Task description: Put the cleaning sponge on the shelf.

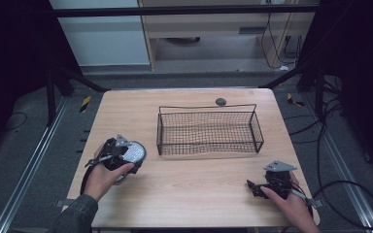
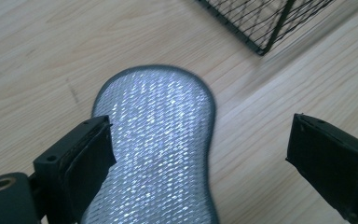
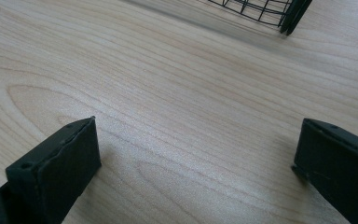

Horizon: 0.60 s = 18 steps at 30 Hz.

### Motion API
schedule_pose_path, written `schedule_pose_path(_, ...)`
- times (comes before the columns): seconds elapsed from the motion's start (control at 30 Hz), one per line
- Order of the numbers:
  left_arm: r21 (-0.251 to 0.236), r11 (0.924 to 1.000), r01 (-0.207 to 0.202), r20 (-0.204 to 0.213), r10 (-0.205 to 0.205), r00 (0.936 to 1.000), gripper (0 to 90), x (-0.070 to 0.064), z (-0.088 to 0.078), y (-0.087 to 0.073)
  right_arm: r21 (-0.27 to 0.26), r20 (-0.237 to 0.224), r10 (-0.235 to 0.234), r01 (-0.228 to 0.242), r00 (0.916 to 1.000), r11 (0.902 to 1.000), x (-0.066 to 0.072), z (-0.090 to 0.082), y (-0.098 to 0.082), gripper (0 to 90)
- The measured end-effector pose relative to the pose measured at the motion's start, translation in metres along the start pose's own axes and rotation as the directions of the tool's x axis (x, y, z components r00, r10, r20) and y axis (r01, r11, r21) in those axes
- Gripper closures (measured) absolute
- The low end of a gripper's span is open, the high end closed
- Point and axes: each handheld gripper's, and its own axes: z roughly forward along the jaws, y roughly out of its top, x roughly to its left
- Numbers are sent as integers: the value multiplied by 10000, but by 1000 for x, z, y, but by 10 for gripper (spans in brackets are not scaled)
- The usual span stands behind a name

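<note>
One silver scouring pad, one wire basket and one small grey disc lie on the wooden surface in the high view; the left gripper hovers over the pad, the right gripper sits well apart. In the left gripper view, fingers stand wide, the pad lying loose between them, basket corner beyond. In the right gripper view, fingers gape over bare wood.
</note>
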Motion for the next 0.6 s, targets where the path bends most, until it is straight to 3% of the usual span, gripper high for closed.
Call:
schedule_pose_path(0.33,952,9950,311,14,-314,9995,40,21,0,0,-6,-5,14,-14,10000,10000,0,0,0,3)
schedule_pose_path(0.4,1444,9889,353,125,-375,9992,34,25,3,1,-8,-19,26,-26,10000,10000,0,0,0,3)
schedule_pose_path(0.5,1527,9881,190,142,-214,9997,38,30,3,3,-23,-26,28,-28,10000,10000,0,0,0,3)
schedule_pose_path(0.6,1531,9876,360,119,-382,9992,47,38,3,5,-22,-28,21,-22,10000,10000,0,0,0,3)
